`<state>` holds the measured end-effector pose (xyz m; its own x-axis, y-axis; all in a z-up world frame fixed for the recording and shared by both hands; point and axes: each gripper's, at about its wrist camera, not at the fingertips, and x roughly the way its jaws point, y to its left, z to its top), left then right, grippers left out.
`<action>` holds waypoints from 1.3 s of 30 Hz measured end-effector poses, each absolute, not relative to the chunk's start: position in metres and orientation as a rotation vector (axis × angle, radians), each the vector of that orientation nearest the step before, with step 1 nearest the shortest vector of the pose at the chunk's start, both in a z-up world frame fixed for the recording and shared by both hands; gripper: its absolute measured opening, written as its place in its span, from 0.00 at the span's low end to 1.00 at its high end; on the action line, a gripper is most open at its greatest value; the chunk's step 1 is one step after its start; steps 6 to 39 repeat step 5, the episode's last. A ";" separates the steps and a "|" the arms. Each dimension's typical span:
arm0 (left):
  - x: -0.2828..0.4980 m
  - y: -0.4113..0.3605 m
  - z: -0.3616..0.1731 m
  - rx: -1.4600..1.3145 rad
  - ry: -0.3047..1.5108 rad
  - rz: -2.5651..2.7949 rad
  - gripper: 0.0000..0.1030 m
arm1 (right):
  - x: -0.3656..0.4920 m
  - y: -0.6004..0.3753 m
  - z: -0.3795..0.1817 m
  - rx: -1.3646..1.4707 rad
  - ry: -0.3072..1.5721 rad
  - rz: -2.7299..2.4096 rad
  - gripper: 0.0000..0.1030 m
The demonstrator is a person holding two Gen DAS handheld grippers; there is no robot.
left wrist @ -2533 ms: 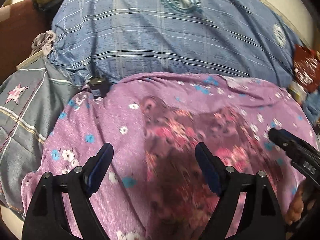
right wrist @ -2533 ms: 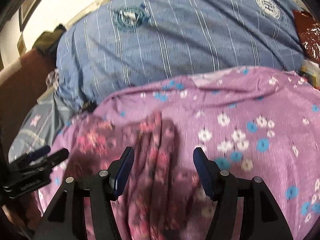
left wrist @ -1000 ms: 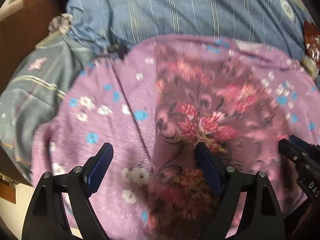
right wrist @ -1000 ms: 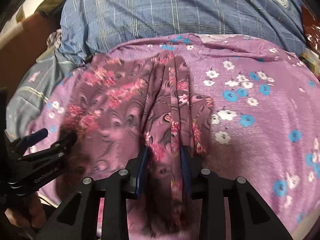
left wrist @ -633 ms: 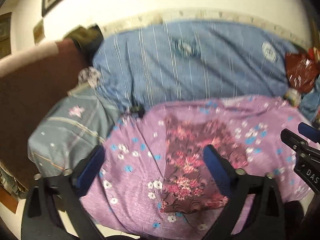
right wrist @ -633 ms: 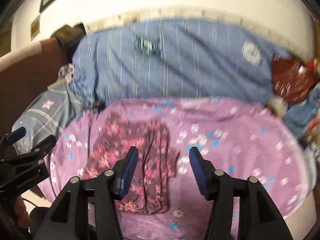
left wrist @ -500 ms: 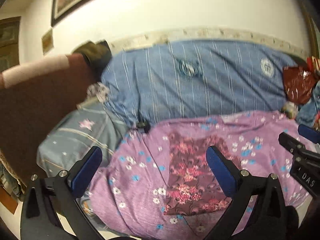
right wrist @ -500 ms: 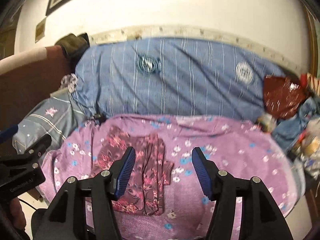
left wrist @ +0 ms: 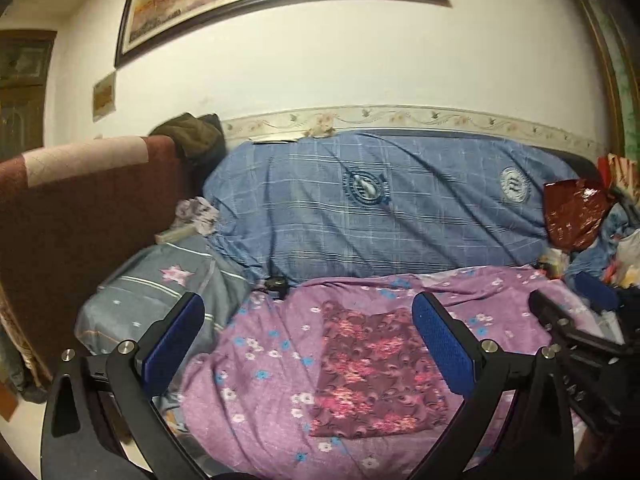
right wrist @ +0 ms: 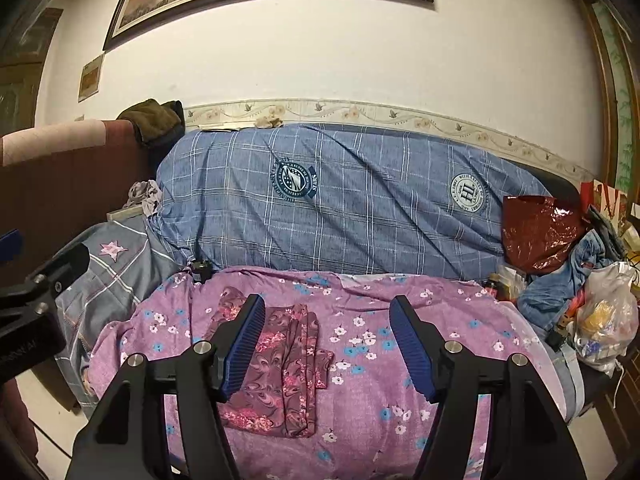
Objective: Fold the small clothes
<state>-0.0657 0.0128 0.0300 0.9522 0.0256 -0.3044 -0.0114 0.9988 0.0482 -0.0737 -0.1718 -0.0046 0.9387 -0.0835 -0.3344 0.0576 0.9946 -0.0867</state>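
Note:
A small maroon floral garment (left wrist: pixel 372 372) lies folded into a flat rectangle on the purple flowered sheet (left wrist: pixel 256 396). It also shows in the right wrist view (right wrist: pixel 280 364), with bunched folds on its right side. My left gripper (left wrist: pixel 308 344) is open and empty, held back and above the sheet. My right gripper (right wrist: pixel 328 340) is open and empty, also well clear of the garment. The right gripper's body (left wrist: pixel 576 344) shows at the right edge of the left wrist view.
A large blue checked bolster (right wrist: pixel 340 200) lies along the wall behind the sheet. A grey star-print pillow (left wrist: pixel 160 304) sits at left by a brown headboard (left wrist: pixel 80 216). Red and clear plastic bags (right wrist: pixel 604 320) and clothes are piled at right.
The right gripper, shut on the garment's folds a second ago, has opened and let go. Both grippers have pulled back and up, away from the sheet, so the whole bed shows.

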 end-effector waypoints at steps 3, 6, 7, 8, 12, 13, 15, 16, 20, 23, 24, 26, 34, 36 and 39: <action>-0.062 0.015 0.027 0.009 0.286 -0.039 1.00 | -0.070 -0.170 -0.008 -0.086 0.352 -0.075 0.65; -0.057 0.013 0.024 0.012 0.274 -0.028 1.00 | -0.063 -0.172 -0.012 -0.079 0.369 -0.075 0.65; -0.057 0.013 0.024 0.012 0.274 -0.028 1.00 | -0.063 -0.172 -0.012 -0.079 0.369 -0.075 0.65; -0.057 0.013 0.024 0.012 0.274 -0.028 1.00 | -0.063 -0.172 -0.012 -0.079 0.369 -0.075 0.65; -0.057 0.013 0.024 0.012 0.274 -0.028 1.00 | -0.063 -0.172 -0.012 -0.079 0.369 -0.075 0.65; -0.057 0.013 0.024 0.012 0.274 -0.028 1.00 | -0.063 -0.172 -0.012 -0.079 0.369 -0.075 0.65; -0.057 0.013 0.024 0.012 0.274 -0.028 1.00 | -0.063 -0.172 -0.012 -0.079 0.369 -0.075 0.65; -0.057 0.013 0.024 0.012 0.274 -0.028 1.00 | -0.063 -0.172 -0.012 -0.079 0.369 -0.075 0.65; -0.057 0.013 0.024 0.012 0.274 -0.028 1.00 | -0.063 -0.172 -0.012 -0.079 0.369 -0.075 0.65; -0.057 0.013 0.024 0.012 0.274 -0.028 1.00 | -0.063 -0.172 -0.012 -0.079 0.369 -0.075 0.65; -0.057 0.013 0.024 0.012 0.274 -0.028 1.00 | -0.063 -0.172 -0.012 -0.079 0.369 -0.075 0.65; -0.057 0.013 0.024 0.012 0.274 -0.028 1.00 | -0.063 -0.172 -0.012 -0.079 0.369 -0.075 0.65; -0.057 0.013 0.024 0.012 0.274 -0.028 1.00 | -0.063 -0.172 -0.012 -0.079 0.369 -0.075 0.65; -0.057 0.013 0.024 0.012 0.274 -0.028 1.00 | -0.063 -0.172 -0.012 -0.079 0.369 -0.075 0.65; -0.057 0.013 0.024 0.012 0.274 -0.028 1.00 | -0.063 -0.172 -0.012 -0.079 0.369 -0.075 0.65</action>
